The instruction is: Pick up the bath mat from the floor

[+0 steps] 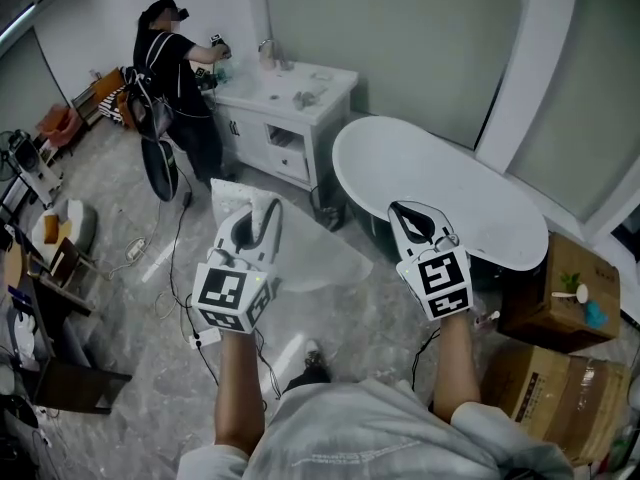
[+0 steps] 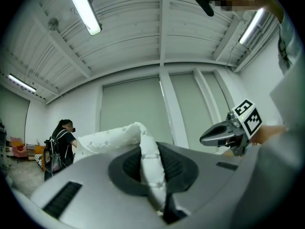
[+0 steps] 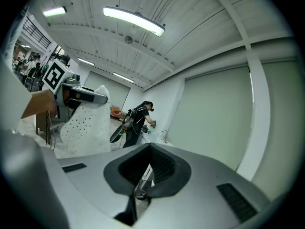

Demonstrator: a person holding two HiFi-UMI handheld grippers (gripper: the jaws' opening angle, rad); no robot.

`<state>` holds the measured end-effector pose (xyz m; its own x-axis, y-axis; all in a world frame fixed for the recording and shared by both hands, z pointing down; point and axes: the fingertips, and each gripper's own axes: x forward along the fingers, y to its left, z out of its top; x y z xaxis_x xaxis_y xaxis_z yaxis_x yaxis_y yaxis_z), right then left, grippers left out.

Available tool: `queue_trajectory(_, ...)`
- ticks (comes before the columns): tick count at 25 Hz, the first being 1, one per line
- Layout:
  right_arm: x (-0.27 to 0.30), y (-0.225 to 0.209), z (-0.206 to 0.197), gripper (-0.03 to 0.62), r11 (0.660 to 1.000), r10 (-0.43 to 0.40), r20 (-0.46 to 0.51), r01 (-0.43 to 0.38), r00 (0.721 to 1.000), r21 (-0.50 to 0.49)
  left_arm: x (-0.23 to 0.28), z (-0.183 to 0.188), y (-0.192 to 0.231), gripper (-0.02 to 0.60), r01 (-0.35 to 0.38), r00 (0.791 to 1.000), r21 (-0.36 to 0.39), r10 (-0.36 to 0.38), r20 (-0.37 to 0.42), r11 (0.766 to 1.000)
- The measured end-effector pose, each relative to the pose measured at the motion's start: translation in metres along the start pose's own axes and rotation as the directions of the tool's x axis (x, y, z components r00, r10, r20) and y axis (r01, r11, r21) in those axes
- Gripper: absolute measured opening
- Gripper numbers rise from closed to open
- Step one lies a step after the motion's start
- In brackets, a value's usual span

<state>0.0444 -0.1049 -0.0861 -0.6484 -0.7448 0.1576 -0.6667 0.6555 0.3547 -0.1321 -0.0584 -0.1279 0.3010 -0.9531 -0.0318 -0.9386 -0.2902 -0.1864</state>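
The bath mat (image 1: 322, 254) is a pale, see-through sheet with small holes. It hangs off the floor from my left gripper (image 1: 266, 211), which is shut on one edge. In the left gripper view that edge (image 2: 151, 162) runs as a white folded strip between the jaws of the left gripper (image 2: 144, 146). My right gripper (image 1: 402, 211) is raised in front of the bathtub, apart from the mat. Its jaws are shut with nothing between them in the right gripper view (image 3: 148, 150), where the mat (image 3: 86, 127) hangs at the left.
A white oval bathtub (image 1: 470, 203) stands ahead on the right. A white vanity (image 1: 292, 103) is behind it, with a person in black (image 1: 178, 73) beside it. Cardboard boxes (image 1: 565, 298) sit at the right. Cables (image 1: 180, 268) and clutter lie on the floor at the left.
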Motion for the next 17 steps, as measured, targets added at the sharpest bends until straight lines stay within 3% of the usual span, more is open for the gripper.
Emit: queue_trajectory(17, 0.02, 0.006, -0.009, 0.015, 0.998, 0.053, 0.004, -0.053, 0.999, 0.026, 0.003, -0.012, 0.005, 0.035, -0.013, 1.0, -0.023, 0.013, -0.02, 1.0)
